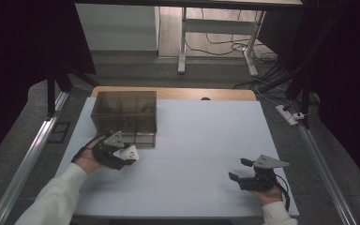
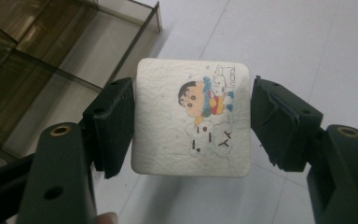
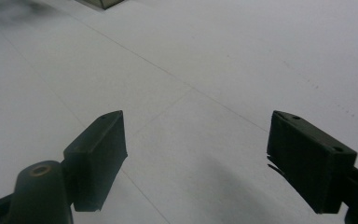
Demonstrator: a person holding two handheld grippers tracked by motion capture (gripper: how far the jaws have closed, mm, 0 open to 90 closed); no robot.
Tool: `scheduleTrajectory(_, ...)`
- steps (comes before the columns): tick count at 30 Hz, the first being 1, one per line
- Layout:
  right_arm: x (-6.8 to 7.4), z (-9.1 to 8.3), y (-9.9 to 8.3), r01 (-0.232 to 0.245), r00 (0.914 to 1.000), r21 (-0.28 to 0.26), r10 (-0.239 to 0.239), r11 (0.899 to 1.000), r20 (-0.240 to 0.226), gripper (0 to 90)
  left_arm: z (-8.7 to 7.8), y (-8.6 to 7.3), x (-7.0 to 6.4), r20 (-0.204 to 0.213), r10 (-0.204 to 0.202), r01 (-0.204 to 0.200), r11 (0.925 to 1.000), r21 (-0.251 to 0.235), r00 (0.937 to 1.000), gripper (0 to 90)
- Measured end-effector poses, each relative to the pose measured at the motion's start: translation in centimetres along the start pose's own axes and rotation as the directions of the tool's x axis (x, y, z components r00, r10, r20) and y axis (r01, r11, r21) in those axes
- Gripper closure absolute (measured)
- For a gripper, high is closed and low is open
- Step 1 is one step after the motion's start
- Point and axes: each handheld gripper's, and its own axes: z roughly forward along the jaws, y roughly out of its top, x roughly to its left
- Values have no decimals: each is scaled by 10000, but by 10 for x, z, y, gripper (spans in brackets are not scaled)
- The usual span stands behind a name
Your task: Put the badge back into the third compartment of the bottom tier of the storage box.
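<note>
A white square pad (image 2: 165, 135) with rounded corners and a printed cartoon figure sits between the jaws of my left gripper (image 2: 192, 122), which is shut on its two sides. It hangs just above the white table. In the high view the left gripper (image 1: 125, 157) holds the pad (image 1: 131, 152) right in front of a smoky see-through compartment box (image 1: 126, 112). My right gripper (image 1: 240, 169) rests low near the table's front right, jaws spread wide. In its own view the right gripper (image 3: 196, 161) is open, with only bare table between the jaws.
The compartment box (image 2: 37, 60) has several open cells and stands at the back left of the white table top (image 1: 201, 140). Metal rails (image 1: 33, 150) run along both sides of the table. Desk legs and cables (image 1: 225, 47) lie beyond the far edge.
</note>
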Motion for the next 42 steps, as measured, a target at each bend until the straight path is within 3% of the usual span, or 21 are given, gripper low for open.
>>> scheduleTrajectory(22, 0, 0, 0, -2, 10000, 47, 1, 10000, 59, 189, -1, 24, 7, -273, 353, -356, 9993, -106, 9990, 326)
scheduleTrajectory(42, -2, 0, -1, -115, 9999, 40, 115, 9999, -38, 188, 5, 38, 21, -476, 330, -325, 9994, 124, 9983, 326)
